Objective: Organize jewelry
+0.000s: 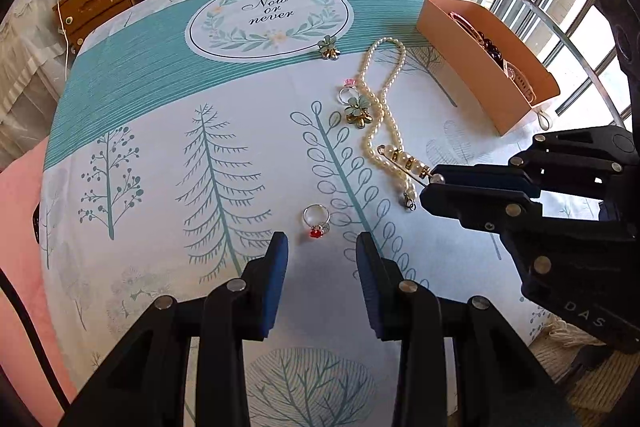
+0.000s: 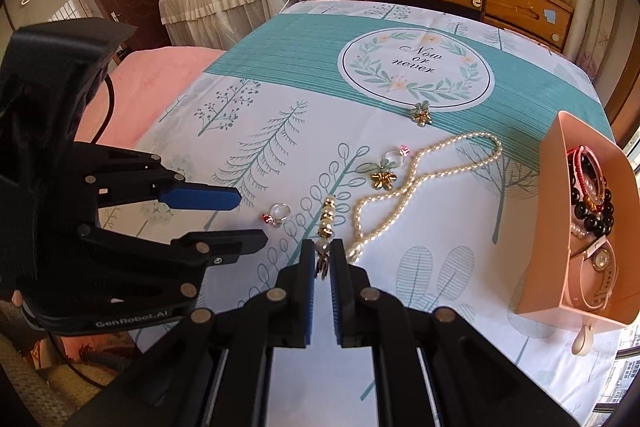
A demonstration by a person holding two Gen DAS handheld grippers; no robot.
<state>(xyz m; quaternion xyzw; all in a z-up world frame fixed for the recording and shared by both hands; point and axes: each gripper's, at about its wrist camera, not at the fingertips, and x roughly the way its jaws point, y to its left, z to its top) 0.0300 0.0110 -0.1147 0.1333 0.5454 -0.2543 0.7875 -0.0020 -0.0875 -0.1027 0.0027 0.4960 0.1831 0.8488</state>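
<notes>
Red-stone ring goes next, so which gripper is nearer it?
Left. The left gripper hovers open just short of the red-stone ring; the right gripper grips the pearl pin alongside.

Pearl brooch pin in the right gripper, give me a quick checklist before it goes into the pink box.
1. Right gripper shut on the pearl brooch pin: ok.
2. Pin free of the pearl necklace: cannot tell, the strand lies right beside it.
3. Pink box open at the top: ok.
4. Room in the box: ok, though bracelets and a watch already sit inside.
5. Left gripper open, holding nothing, near the red-stone ring: ok.
</notes>
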